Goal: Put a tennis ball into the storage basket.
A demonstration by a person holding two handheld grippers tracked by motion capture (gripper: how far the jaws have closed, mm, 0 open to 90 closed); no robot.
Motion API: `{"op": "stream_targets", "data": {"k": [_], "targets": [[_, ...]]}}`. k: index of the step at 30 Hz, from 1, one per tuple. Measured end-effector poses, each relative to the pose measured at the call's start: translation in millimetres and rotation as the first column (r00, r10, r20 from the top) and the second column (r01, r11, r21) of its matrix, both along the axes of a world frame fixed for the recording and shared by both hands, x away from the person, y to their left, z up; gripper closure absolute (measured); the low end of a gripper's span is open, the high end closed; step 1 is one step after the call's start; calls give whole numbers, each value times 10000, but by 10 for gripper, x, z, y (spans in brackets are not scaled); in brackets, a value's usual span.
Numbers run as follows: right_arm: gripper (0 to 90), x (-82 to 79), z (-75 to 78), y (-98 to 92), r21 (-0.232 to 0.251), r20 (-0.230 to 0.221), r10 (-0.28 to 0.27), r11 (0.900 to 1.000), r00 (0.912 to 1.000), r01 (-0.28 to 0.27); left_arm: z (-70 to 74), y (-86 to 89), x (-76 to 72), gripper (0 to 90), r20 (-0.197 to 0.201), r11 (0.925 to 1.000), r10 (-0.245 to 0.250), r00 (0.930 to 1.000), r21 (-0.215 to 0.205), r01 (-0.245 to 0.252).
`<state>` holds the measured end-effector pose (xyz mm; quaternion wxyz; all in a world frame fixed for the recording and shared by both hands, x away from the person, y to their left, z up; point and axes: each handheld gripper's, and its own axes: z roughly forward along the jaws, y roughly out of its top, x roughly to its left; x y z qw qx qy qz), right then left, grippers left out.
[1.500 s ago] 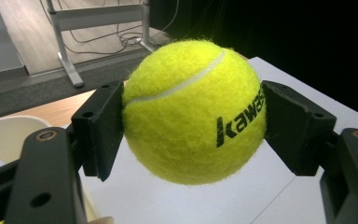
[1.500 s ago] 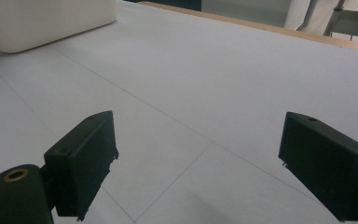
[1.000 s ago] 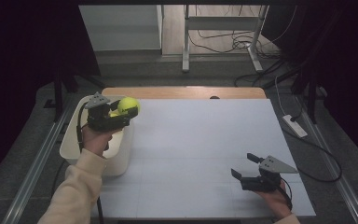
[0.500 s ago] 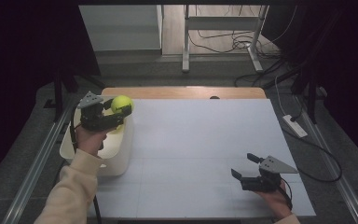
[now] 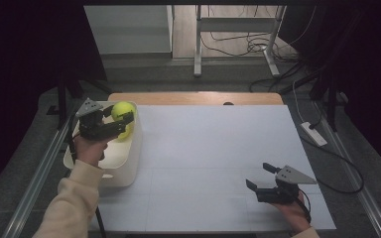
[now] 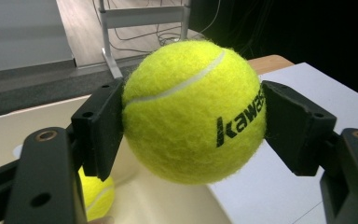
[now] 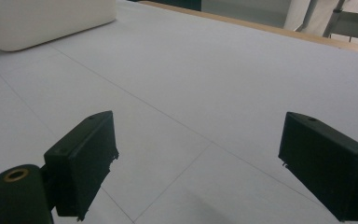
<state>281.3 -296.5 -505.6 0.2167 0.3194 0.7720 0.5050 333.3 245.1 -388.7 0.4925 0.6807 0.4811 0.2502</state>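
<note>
- High view: left black two-jaw gripper (image 5: 116, 124) clamped on a fuzzy yellow-green tennis ball (image 5: 123, 111), held up over the far end of the cream rounded plastic bin (image 5: 129, 163) at the left edge of the white table sheet (image 5: 213, 148). Ball's lower half tucked behind the jaws. Bin's inside mostly blocked by the hand and beige sleeve (image 5: 72, 203), so hard to tell what's in there from up here.
- Same view: right black two-jaw gripper (image 5: 259, 179) down near the front right of the sheet, jaws spread wide, nothing between them. Hand under it cut off by the bottom edge.
- Left gripper view: tennis ball (image 6: 193, 112) squeezed between both black pads, one on each flank, black lettering on the right side cut short by the pad. Below the left jaw, a slice of a second yellow-green tennis ball (image 6: 95, 196) down in the cream bin, mostly hidden by the jaw.
- Right gripper view: jaws standing far apart over bare white sheet (image 7: 205, 84) with faint grid lines. Rounded corner of the cream bin (image 7: 46, 21) top left, cropped by the frame, well apart from the jaws.
</note>
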Motion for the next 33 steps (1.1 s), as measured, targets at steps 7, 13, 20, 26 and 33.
{"op": "stream_targets", "data": {"k": [7,13,20,26,33], "targets": [[110,3,-2,3,-19,15,3,10000,10000,-3,-4,66,-22,263,-21,9997,214,9998,120,-214],[110,2,-1,3,-25,26,13,10000,10000,-13,3,62,-26,263,-41,9993,236,9997,276,-235],[110,4,-1,3,-24,30,13,10000,10000,-13,-64,89,44,263,-512,9984,296,9982,490,-271],[110,4,-2,3,-32,32,23,10000,10000,-22,-105,128,85,262,-838,9976,393,9957,602,-343],[111,6,-3,5,-47,38,42,10000,10000,-42,-156,158,144,262,-1377,9971,349,9899,719,-251]]}}
